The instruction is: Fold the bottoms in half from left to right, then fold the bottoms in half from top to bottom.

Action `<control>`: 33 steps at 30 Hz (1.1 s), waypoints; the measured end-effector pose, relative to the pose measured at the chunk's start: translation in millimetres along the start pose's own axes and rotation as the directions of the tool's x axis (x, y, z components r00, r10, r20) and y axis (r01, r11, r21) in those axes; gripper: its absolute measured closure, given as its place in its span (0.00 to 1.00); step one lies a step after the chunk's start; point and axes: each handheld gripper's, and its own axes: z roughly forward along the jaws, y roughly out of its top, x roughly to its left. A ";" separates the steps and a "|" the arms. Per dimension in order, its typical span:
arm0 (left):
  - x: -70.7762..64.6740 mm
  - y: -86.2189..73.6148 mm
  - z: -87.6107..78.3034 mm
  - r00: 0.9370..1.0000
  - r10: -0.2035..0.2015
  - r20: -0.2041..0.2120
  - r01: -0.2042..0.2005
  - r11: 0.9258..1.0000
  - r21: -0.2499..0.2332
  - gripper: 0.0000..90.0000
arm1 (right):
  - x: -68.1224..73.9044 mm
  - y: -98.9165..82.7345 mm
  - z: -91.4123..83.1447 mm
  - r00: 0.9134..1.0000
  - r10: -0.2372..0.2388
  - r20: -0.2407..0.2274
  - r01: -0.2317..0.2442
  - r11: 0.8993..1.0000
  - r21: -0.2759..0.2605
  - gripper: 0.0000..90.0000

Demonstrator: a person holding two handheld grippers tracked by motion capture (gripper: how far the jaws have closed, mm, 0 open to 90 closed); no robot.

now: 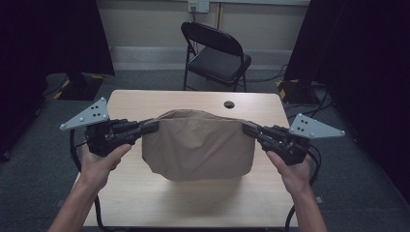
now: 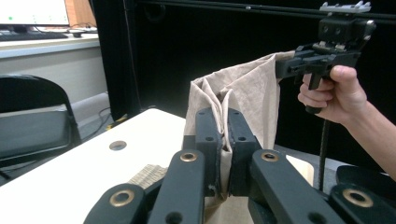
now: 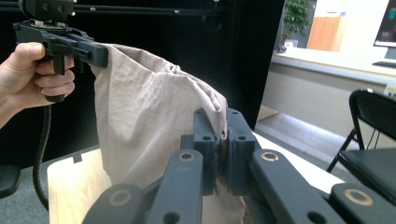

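Beige cloth hanging stretched above the desk centre, left gripper clamping its left top corner, right gripper clamping its right top corner, lower hem brushing the desk surface.

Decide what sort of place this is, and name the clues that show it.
Probably a lab or office set up for recording: black curtains flank a lone table, a folding chair stands behind it, and a desk with a monitor sits beyond.
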 end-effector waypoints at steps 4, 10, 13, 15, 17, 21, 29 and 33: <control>8.7 -10.4 9.8 1.000 -0.027 -0.008 0.027 0.999 0.026 0.96 | -5.1 -11.2 0.6 1.000 0.020 0.012 -0.021 0.999 0.032 0.95; 23.7 -23.2 22.0 0.998 -0.058 -0.019 0.060 0.995 0.081 0.96 | -21.2 -29.7 12.4 0.997 0.065 0.029 -0.068 0.995 0.079 0.95; 36.8 -36.5 28.6 0.994 -0.108 -0.012 0.109 0.989 0.100 0.96 | -28.1 -41.1 21.4 0.996 0.084 0.039 -0.088 0.989 0.115 0.95; 44.7 -43.4 31.7 0.991 -0.129 -0.023 0.130 0.985 0.110 0.96 | -31.7 -47.1 26.3 0.995 0.083 0.054 -0.090 0.986 0.141 0.95; 51.1 -47.8 34.2 0.989 -0.145 -0.028 0.147 0.982 0.115 0.96 | -35.8 -50.9 29.9 0.994 0.090 0.057 -0.098 0.983 0.156 0.95; 61.7 -52.0 40.6 0.988 -0.150 -0.041 0.154 0.981 0.121 0.96 | -46.8 -58.3 36.3 0.992 0.106 0.068 -0.116 0.979 0.169 0.95; 79.7 -63.0 61.3 0.983 -0.164 -0.088 0.177 0.968 0.179 0.96 | -63.5 -70.1 54.4 0.990 0.094 0.102 -0.114 0.970 0.215 0.95; 92.8 -70.5 71.0 0.977 -0.182 -0.110 0.200 0.961 0.191 0.96 | -74.4 -76.6 61.7 0.987 0.105 0.120 -0.131 0.963 0.235 0.95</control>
